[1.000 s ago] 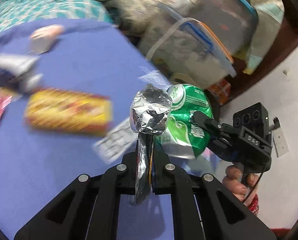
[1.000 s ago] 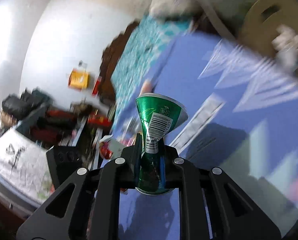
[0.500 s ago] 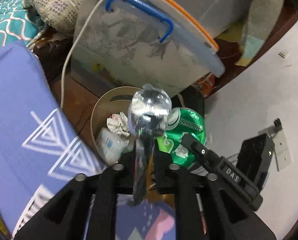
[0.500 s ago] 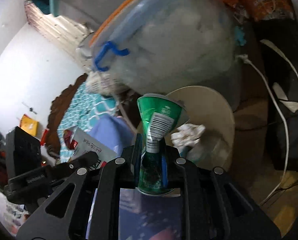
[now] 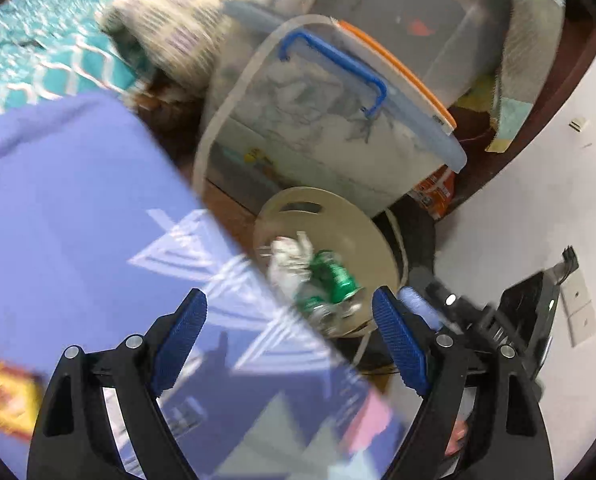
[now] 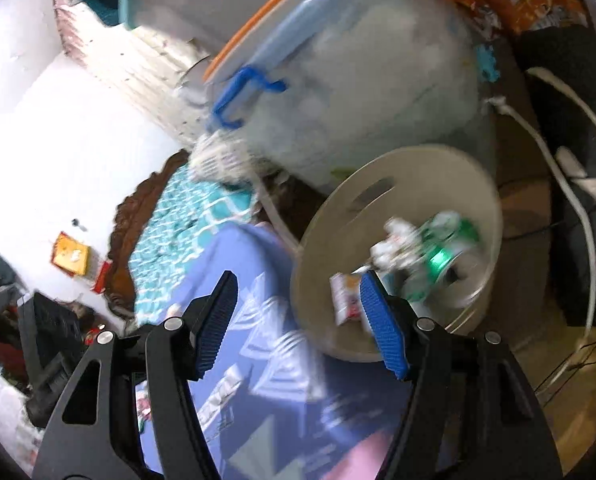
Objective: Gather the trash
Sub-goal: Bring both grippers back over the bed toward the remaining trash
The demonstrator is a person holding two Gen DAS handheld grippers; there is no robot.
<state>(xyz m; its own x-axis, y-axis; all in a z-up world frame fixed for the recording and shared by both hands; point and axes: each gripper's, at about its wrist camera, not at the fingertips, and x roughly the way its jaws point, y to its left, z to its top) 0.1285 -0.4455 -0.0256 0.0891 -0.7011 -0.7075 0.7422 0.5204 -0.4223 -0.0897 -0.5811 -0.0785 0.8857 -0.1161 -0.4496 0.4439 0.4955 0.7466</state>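
A crushed green can (image 6: 443, 254) is seen lying among crumpled white wrappers (image 6: 393, 246) inside the beige bin (image 6: 409, 168), which stands on the floor just beside the purple-covered surface (image 5: 78, 208) and in front of a lidded storage box (image 5: 317, 128). The can's long axis cannot be told through the blur. The right gripper (image 6: 298, 320) is held nearer the bin, its jaws opening with nothing between them; the left gripper (image 5: 288, 338), jaws likewise opening and empty, is aimed down at the bin's near edge. A yellow packet (image 5: 2, 396) is left on the purple surface beside the left gripper, judged the likely next pickup
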